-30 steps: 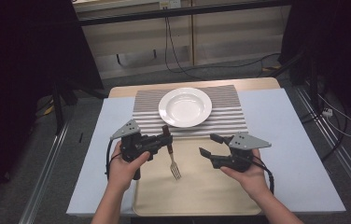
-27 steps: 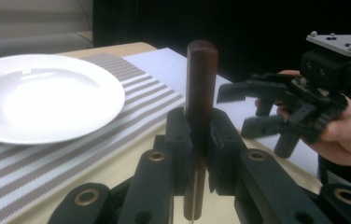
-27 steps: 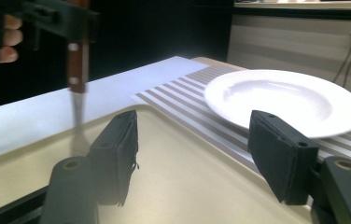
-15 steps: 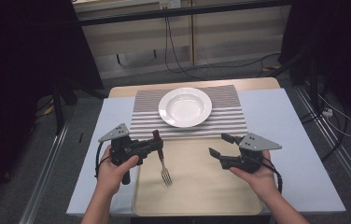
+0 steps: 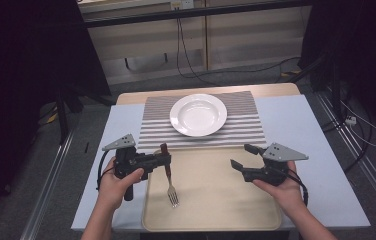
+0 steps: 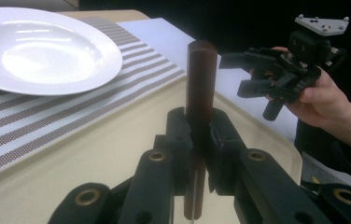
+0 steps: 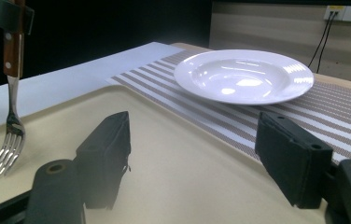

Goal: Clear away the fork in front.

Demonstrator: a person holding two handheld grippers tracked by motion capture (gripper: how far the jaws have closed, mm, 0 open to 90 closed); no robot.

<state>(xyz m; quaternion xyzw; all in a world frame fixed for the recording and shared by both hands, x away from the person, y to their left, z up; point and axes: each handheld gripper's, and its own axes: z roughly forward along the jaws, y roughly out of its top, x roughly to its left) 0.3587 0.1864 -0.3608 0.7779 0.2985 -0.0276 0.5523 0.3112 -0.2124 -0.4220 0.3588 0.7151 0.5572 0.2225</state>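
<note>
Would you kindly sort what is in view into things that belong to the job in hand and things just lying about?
In the job:
- fork, clamped by its wooden handle in the left gripper
- tray under it
- right gripper, open with nothing between its pads

Lying about:
- white plate
- striped mat
- cables on the floor

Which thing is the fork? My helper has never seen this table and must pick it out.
Find the beige tray nearest the person, below the striped mat. Over its left part the left gripper holds the fork, tines down: the one utensil here, brown-handled.
</note>
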